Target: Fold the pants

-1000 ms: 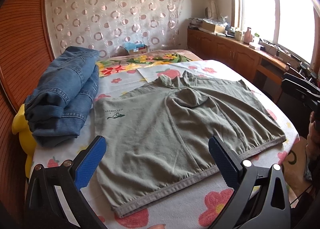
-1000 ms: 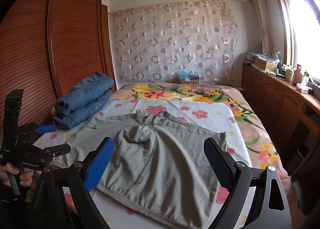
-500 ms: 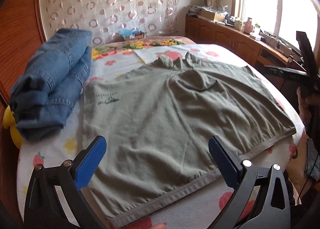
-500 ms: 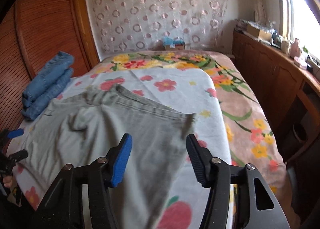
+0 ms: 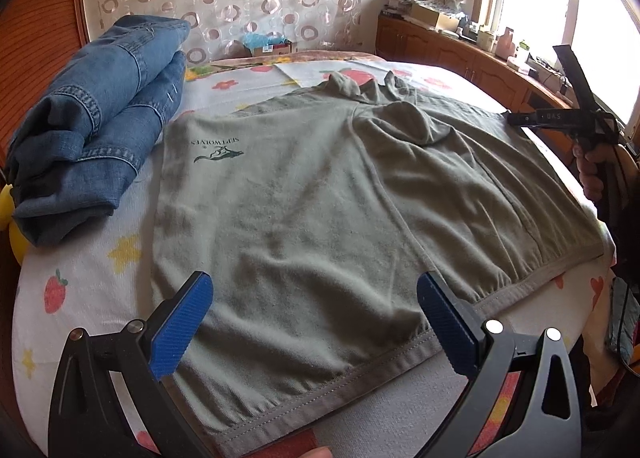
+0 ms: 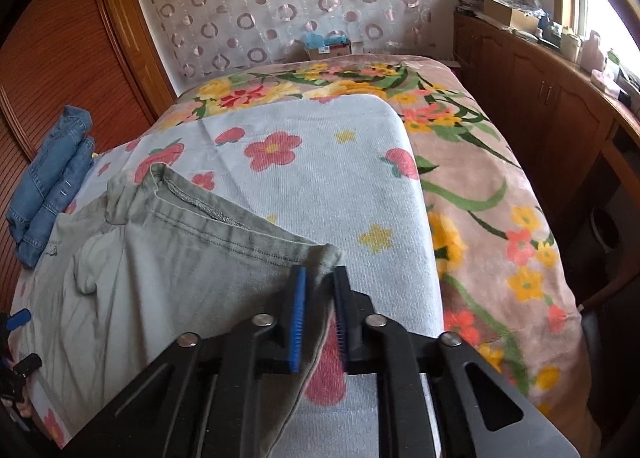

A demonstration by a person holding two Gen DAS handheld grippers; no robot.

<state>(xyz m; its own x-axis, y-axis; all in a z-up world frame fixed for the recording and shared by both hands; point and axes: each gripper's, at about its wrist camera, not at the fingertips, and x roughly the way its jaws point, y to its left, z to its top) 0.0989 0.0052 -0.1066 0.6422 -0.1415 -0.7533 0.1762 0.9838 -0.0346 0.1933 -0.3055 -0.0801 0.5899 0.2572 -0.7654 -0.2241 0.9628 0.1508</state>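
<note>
Two grippers here: my right gripper [image 6: 318,278] has its jaws clamped on the far corner of the grey-green shorts [image 5: 320,198], which lie flat on the flowery bed sheet [image 6: 320,178]. My left gripper [image 5: 314,298] hovers over the waistband edge with jaws wide apart. Folded jeans [image 5: 96,118] sit just beside the shorts.

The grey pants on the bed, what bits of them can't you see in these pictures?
- Corner of the grey pants inside the right gripper, right wrist view: its pads cover the pinched cloth.
- Near waistband, left wrist view: the open left gripper hides its ends.
- Underside: it lies on the bedsheet, both views.
- Printed logo: upside down, small letters hard to read.
- Jeans pile: its lower layers are covered.
</note>
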